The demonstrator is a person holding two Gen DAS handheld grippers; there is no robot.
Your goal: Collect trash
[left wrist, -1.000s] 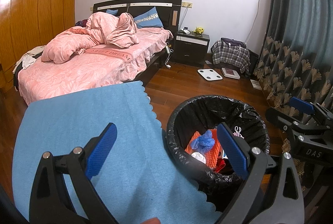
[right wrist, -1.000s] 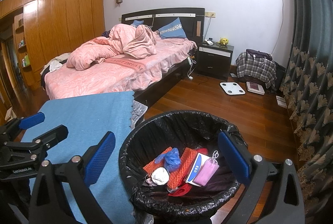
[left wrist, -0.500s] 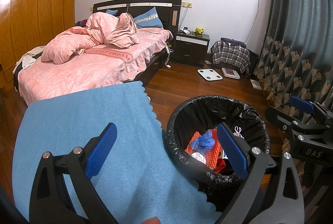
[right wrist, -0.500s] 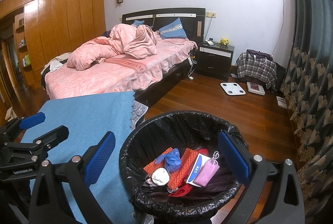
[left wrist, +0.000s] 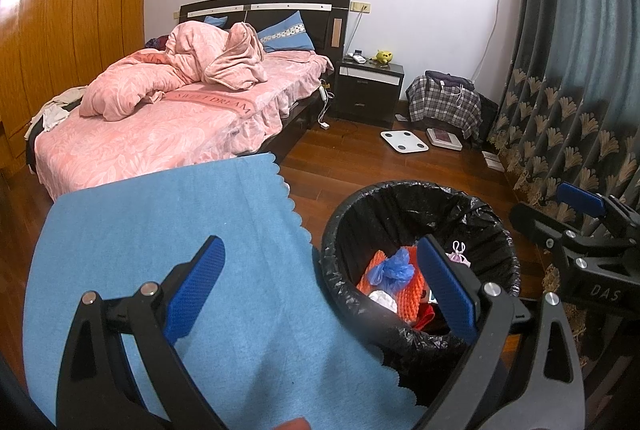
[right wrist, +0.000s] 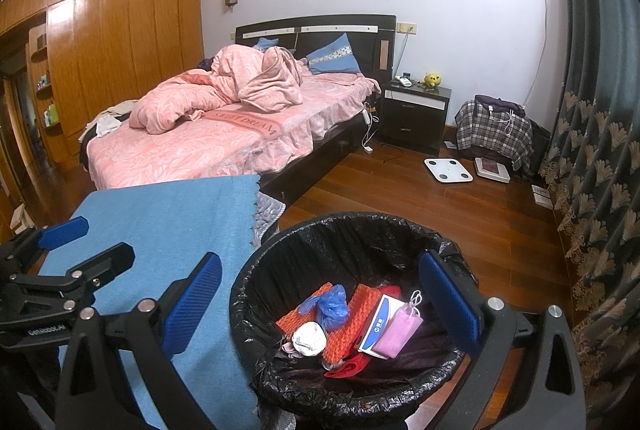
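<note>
Nothing moved over the last second: your left gripper (left wrist: 320, 286) and right gripper (right wrist: 320, 304) stayed wide open, empty; trash bin (right wrist: 280, 270) looked loaded, blue cloth (left wrist: 168, 214) bare, so collection seemed done.

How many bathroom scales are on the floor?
2: a white scale on the wood floor near the nightstand, and a smaller one right beside it. Others may be hidden.
</note>
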